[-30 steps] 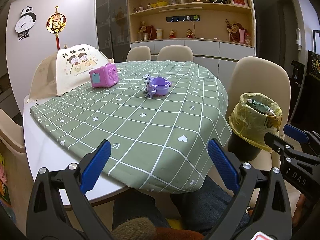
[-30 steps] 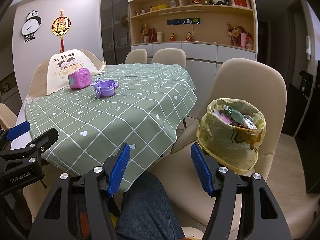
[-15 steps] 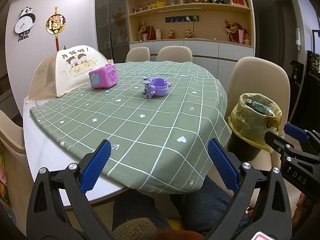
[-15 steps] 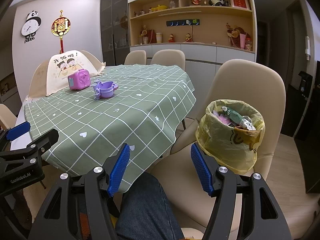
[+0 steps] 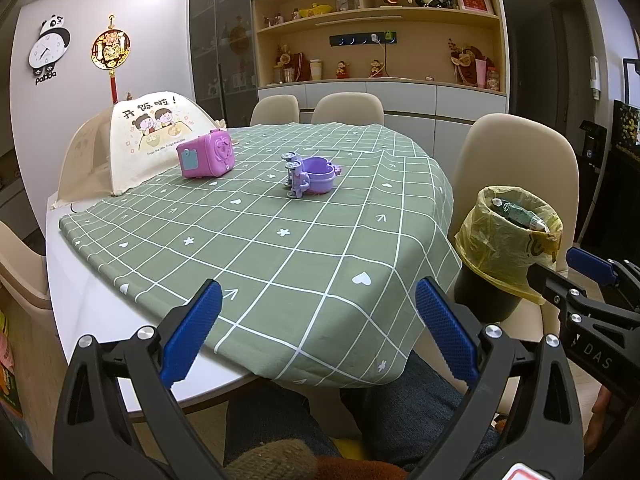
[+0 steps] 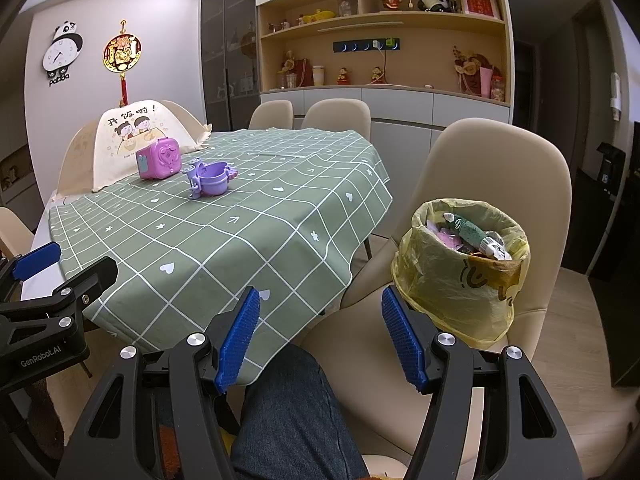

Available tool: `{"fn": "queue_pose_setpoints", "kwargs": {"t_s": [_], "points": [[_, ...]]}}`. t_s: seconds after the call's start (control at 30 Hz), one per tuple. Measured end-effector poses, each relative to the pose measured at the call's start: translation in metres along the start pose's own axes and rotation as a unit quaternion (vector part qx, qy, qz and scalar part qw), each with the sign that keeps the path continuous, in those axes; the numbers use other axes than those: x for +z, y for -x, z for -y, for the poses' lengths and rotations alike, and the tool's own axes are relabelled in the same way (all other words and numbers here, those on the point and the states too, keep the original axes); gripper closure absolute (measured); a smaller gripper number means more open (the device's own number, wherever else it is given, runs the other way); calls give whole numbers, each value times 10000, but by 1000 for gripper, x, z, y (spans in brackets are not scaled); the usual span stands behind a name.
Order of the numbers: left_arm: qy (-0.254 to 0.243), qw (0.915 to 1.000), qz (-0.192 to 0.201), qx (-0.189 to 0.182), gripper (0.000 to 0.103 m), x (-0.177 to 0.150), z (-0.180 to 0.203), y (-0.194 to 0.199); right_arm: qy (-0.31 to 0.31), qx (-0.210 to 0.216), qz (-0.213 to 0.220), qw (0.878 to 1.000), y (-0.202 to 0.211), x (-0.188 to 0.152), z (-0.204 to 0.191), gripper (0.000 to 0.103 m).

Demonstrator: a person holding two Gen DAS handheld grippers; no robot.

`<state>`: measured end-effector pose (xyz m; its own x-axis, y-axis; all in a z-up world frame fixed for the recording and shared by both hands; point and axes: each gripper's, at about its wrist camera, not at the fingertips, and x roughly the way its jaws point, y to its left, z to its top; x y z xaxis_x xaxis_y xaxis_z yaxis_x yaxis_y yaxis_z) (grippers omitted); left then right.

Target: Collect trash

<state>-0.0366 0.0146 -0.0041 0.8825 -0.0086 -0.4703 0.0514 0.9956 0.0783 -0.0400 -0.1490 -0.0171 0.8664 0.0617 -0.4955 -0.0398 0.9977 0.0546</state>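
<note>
A black bin lined with a yellow bag stands on the beige chair seat to the right of the table; the bin also shows in the left wrist view. A green tube and other wrappers fill its top. My left gripper is open and empty, held low before the table's near edge. Wide open and empty too, my right gripper hangs over the person's knee, left of the bin. Each gripper shows at the edge of the other's view.
The round table has a green checked cloth. On it stand a pink toy box, a purple toy and a folding food cover. Beige chairs ring the table. A shelf wall stands behind.
Both views have shifted only slightly; the right gripper has drifted a little back from the bin. Nothing was gripped or released.
</note>
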Motion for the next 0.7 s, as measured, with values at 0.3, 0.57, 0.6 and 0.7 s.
{"fn": "queue_pose_setpoints", "kwargs": {"t_s": [0.3,0.57,0.6,0.7], "points": [[-19,10000,2,-9,10,0,1,1,-3,1,-4,10000,0,0,0,43],[-40,9999,10,-99,10,1,3,0,15,-7,6,10000,0,0,0,43],[-29,9999,27,-112,10,1,3,1,11,-15,10,10000,1,0,-1,43],[4,9999,11,-143,10,2,1,-3,-2,-23,-31,10000,-1,0,0,43]]}}
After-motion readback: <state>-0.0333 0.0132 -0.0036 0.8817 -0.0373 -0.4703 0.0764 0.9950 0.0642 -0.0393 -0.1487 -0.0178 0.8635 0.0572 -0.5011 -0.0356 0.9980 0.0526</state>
